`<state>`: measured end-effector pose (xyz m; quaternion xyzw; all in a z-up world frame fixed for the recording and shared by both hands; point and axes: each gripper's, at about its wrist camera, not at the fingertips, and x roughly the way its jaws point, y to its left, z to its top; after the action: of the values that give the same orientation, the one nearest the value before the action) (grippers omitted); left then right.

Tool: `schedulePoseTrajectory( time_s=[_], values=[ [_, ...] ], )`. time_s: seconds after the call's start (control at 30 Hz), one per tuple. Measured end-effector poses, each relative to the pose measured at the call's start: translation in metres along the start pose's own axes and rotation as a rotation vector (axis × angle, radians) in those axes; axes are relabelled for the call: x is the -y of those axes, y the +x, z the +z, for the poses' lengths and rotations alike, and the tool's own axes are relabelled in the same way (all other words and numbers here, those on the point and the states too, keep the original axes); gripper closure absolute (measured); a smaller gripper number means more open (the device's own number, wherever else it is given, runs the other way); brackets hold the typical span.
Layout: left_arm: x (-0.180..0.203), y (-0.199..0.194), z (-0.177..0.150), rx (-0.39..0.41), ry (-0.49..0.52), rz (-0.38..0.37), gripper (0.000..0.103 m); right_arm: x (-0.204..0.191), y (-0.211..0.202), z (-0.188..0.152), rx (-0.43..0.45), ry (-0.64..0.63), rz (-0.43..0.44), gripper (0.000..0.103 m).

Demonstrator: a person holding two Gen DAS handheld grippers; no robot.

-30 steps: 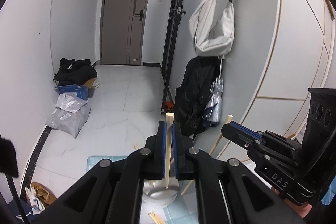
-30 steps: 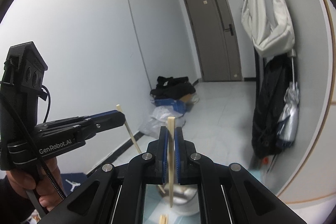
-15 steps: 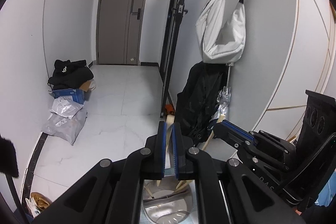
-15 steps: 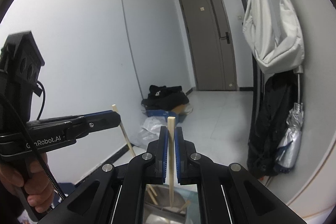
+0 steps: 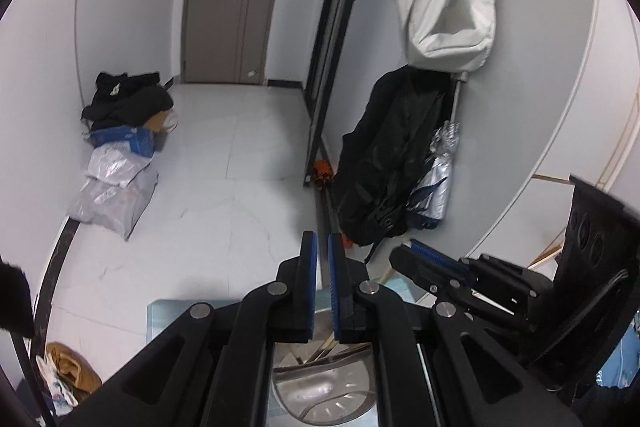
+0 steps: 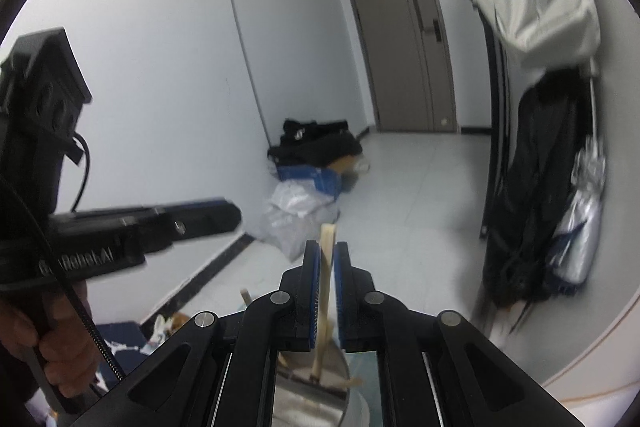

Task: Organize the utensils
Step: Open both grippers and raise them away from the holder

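Ok so this is the drop-it-in-the-cup part of organizing utensils, and here's how I'd handle it. The right claw (image 6: 325,251) hangs right above the metal cup (image 6: 298,403) with a chopstick (image 6: 327,267) standing between its pads. Its jaws have just been opening, and I can see a sliver of daylight on one side, so to me the stick looks loose rather than pinched. The bottom end already sits inside the cup, next to a few other chopsticks (image 5: 326,345) leaning in there. My tip is to open just a bit more and let the stick slide down on its own. It's tilted slightly, so any sideways move before it clears the pads could flick it over the rim or tip the cup. Then lift the claw straight up and away. The left claw (image 5: 322,247) is closed with nothing I can spot between its pads, and it hovers over the same cup, which sits on a teal mat (image 5: 168,311). The two claws are close together, so I'd pull one back first so they don't bump. The person's left hand (image 6: 52,347) grips that handle low in the right wrist view.
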<state>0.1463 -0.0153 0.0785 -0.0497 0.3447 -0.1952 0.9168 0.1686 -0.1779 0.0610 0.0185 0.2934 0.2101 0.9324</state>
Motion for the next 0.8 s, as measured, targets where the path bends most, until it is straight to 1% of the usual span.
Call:
schedulePoseTrajectory(
  time_s=[0.07, 0.13, 0.17, 0.2, 0.23, 0.27, 0.37, 0.47, 0.5, 0.57, 0.63, 0.7, 0.73, 0.8],
  values=[
    [-0.003, 0.007, -0.004, -0.044, -0.008, 0.053, 0.096, 0.006, 0.007, -0.010, -0.038, 0.029, -0.005, 0.094],
    [-0.006, 0.009, -0.008, -0.066, -0.023, 0.074, 0.092, 0.012, 0.009, -0.018, -0.057, 0.056, 0.006, 0.093],
    [-0.007, 0.009, -0.009, -0.069, -0.028, 0.081, 0.087, 0.012, 0.008, -0.020, -0.058, 0.059, 0.001, 0.091],
    [-0.008, 0.006, -0.011, -0.065, -0.032, 0.090, 0.083, 0.013, 0.005, -0.023, -0.058, 0.061, -0.009, 0.082],
    [-0.009, 0.004, -0.013, -0.058, -0.035, 0.098, 0.073, 0.014, 0.002, -0.025, -0.056, 0.067, -0.007, 0.077],
    [-0.009, 0.001, -0.014, -0.047, -0.040, 0.110, 0.064, 0.015, -0.002, -0.026, -0.051, 0.074, 0.000, 0.076],
    [-0.008, -0.010, -0.017, -0.017, -0.062, 0.131, 0.053, 0.014, -0.014, -0.026, -0.038, 0.073, -0.011, 0.071],
    [-0.008, -0.018, -0.018, -0.004, -0.075, 0.138, 0.051, 0.012, -0.025, -0.024, -0.028, 0.074, -0.024, 0.067],
    [-0.007, -0.022, -0.018, 0.006, -0.078, 0.142, 0.050, 0.011, -0.030, -0.024, -0.026, 0.074, -0.029, 0.064],
    [-0.005, -0.030, -0.020, 0.025, -0.082, 0.161, 0.040, 0.007, -0.037, -0.022, -0.019, 0.075, -0.035, 0.060],
    [-0.002, -0.038, -0.023, 0.049, -0.089, 0.172, 0.037, 0.004, -0.047, -0.021, -0.008, 0.074, -0.039, 0.058],
    [0.000, -0.046, -0.027, 0.064, -0.090, 0.183, 0.036, 0.000, -0.055, -0.022, 0.000, 0.070, -0.038, 0.057],
    [0.002, -0.050, -0.029, 0.069, -0.089, 0.191, 0.036, -0.003, -0.061, -0.022, 0.006, 0.067, -0.037, 0.055],
    [0.004, -0.059, -0.034, 0.097, -0.099, 0.227, 0.036, -0.009, -0.072, -0.024, 0.019, 0.058, -0.042, 0.052]
  ],
)
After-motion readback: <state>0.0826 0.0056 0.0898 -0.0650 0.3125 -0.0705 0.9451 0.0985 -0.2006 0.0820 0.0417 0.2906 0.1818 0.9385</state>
